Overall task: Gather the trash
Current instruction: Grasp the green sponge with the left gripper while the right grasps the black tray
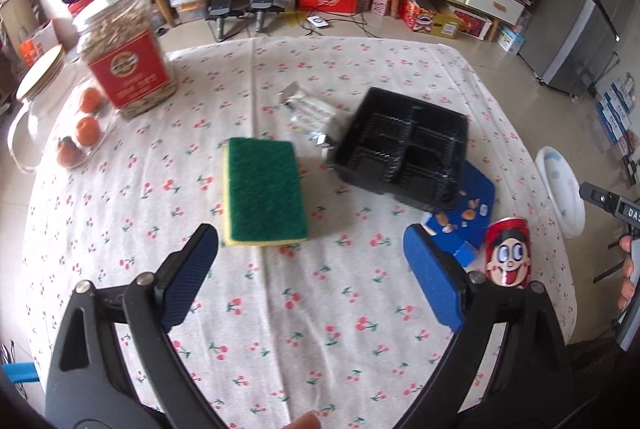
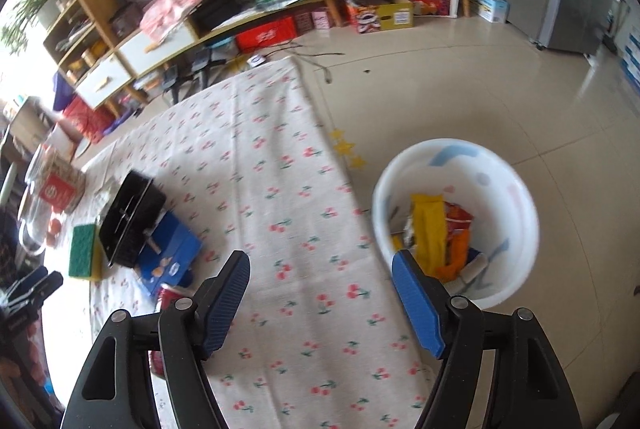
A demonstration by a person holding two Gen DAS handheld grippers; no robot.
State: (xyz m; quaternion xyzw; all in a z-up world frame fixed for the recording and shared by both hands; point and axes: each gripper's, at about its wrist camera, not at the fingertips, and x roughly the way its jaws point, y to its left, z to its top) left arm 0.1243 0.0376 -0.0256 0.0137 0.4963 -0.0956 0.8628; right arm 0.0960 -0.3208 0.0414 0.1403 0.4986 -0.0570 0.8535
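Nearest the left wrist camera, the left gripper is hanging over the cherry-print tabletop with its jaws spread wide and nothing between them. Just beyond its fingertips a green-and-yellow sponge is lying flat, closer to the left finger. To the right of the sponge a black plastic tray is resting partly on a flat blue package, and crumpled clear wrapping is lying against the tray's far left side. A red can with a cartoon face is standing just outside the right finger, its base hidden behind the gripper frame. Far left, a jar with a red label is blurred, and several orange fruits are sitting beside it behind a clear jug. In the right wrist view, the right gripper is also standing open and empty, straddling the tabletop's right edge. A white bin is sitting on the floor beside the table, just beyond the right finger, holding yellow, orange and red trash; the finger is covering part of its near rim. Individual pieces inside are hard to make out. At the left edge of that view the tray, package and sponge are appearing small and partly overlapping, well apart from the right gripper.
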